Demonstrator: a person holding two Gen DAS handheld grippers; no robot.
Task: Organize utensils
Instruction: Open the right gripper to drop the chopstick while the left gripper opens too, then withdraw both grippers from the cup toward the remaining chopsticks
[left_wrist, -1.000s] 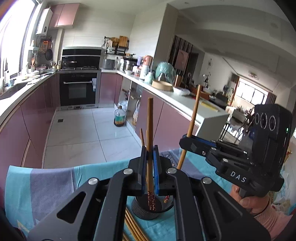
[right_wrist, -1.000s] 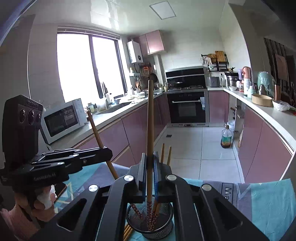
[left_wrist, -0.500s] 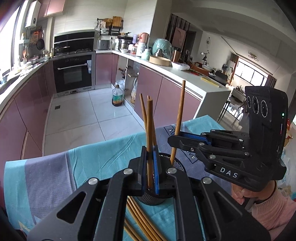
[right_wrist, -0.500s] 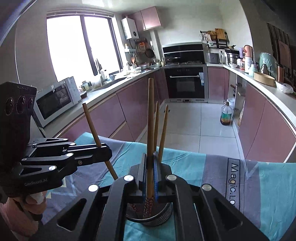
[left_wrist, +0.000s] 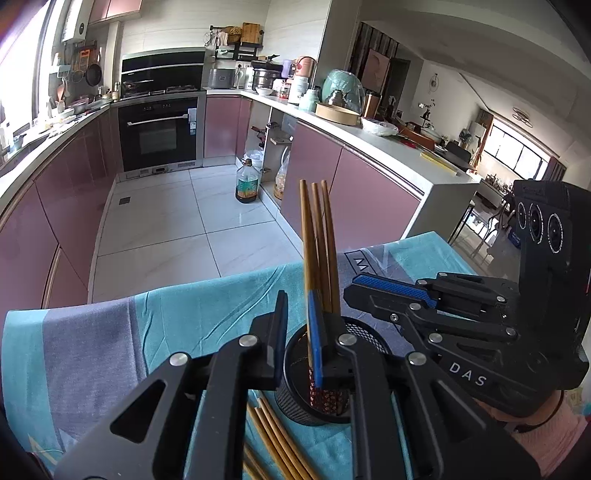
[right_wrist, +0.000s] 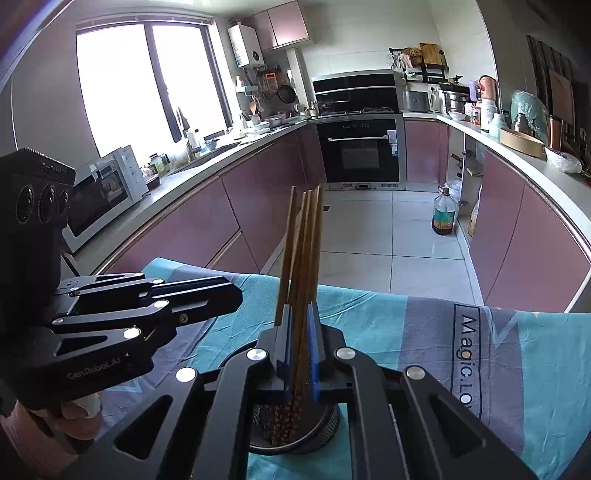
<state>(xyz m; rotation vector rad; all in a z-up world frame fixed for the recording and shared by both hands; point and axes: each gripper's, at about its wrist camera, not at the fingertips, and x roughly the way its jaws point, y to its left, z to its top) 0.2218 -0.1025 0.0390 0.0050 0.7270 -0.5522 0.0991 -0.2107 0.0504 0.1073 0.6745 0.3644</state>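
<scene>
Left wrist view: left gripper (left_wrist: 297, 332) and right gripper (right_wrist: 299, 347) have both spread open, their chopsticks (left_wrist: 317, 243) dropped upright into the holder (left_wrist: 314, 398); more lie beside it.

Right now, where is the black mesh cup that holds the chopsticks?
The black mesh cup stands on the teal cloth, low in the centre of both wrist views, beneath both grippers' fingers. Loose chopsticks lie on the cloth beside it.

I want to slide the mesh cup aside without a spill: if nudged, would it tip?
Possibly. The mesh cup is short and looks light, while the chopsticks stand far above its rim, so it seems top-heavy. It sits on a wrinkled cloth, which may snag its base; a low push near the bottom seems safer.
</scene>
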